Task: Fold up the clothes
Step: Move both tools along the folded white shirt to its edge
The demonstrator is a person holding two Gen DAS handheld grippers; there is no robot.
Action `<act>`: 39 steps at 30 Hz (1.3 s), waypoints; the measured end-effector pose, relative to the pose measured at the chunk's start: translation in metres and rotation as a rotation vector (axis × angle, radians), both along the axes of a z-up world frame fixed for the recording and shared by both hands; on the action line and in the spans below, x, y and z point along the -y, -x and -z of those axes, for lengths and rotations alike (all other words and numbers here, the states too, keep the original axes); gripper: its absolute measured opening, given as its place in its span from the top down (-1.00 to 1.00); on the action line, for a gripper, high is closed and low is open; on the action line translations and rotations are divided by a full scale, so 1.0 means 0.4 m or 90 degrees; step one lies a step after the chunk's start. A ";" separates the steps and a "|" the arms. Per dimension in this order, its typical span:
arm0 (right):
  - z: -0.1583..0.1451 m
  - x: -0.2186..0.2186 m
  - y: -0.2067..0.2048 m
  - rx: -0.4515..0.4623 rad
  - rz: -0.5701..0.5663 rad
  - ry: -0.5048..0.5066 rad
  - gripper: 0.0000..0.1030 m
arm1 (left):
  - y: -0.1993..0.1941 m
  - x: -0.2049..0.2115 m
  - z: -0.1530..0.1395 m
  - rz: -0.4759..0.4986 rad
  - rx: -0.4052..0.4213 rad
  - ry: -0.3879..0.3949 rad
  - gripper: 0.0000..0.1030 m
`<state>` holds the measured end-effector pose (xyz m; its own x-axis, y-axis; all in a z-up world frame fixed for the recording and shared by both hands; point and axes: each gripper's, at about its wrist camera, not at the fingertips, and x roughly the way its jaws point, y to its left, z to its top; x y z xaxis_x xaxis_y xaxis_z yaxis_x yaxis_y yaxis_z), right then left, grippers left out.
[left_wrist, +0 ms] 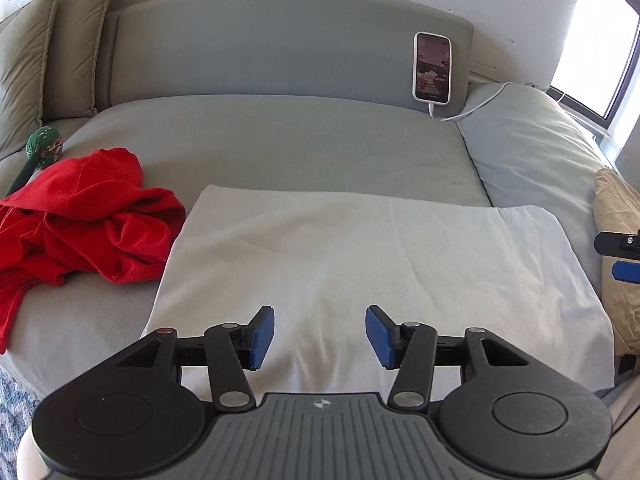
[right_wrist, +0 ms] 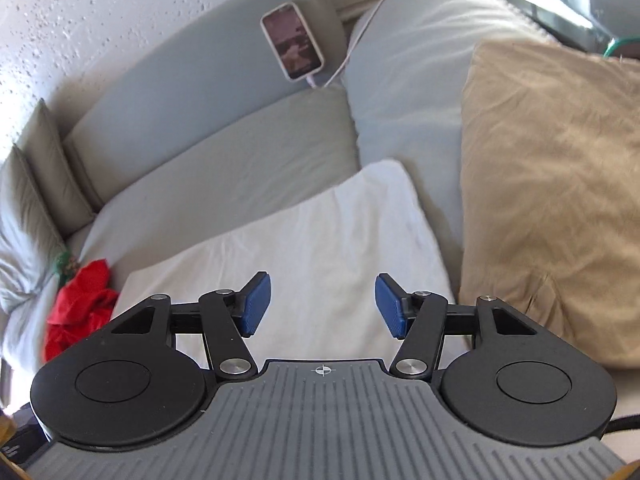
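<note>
A white garment [left_wrist: 360,264] lies folded flat in a rectangle on the grey sofa seat [left_wrist: 280,144]; it also shows in the right wrist view [right_wrist: 304,248]. My left gripper [left_wrist: 320,336] is open and empty, hovering over its near edge. My right gripper [right_wrist: 322,306] is open and empty above the garment's right part; a bit of it shows at the right edge of the left wrist view [left_wrist: 620,254]. A crumpled red garment [left_wrist: 80,220] lies to the left of the white one and shows in the right wrist view [right_wrist: 80,304]. A tan garment [right_wrist: 552,200] lies to the right.
A phone [left_wrist: 432,67] on a white cable leans on the sofa backrest [left_wrist: 280,48]. A green patterned object [left_wrist: 42,148] lies behind the red garment. Beige cushions [left_wrist: 40,60] stand at the far left. A bright window [left_wrist: 600,40] is at the right.
</note>
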<state>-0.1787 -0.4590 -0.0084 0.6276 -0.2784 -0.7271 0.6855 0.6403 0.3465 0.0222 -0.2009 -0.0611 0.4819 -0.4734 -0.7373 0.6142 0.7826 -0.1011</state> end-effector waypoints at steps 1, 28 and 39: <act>0.007 0.006 -0.019 0.003 0.003 0.022 0.22 | -0.015 0.008 0.003 -0.001 0.003 0.015 0.03; 0.149 0.148 -0.189 -0.035 0.074 0.037 0.81 | -0.306 0.010 0.049 -0.115 0.020 0.002 0.36; 0.155 -0.147 -0.133 -0.117 -0.114 0.055 0.41 | 0.054 0.051 0.086 0.087 0.006 -0.093 0.13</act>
<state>-0.1253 -0.4003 -0.0704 0.5318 -0.2409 -0.8119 0.6052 0.7788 0.1653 0.0006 -0.2212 -0.0956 0.4281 -0.4238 -0.7982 0.7160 0.6980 0.0135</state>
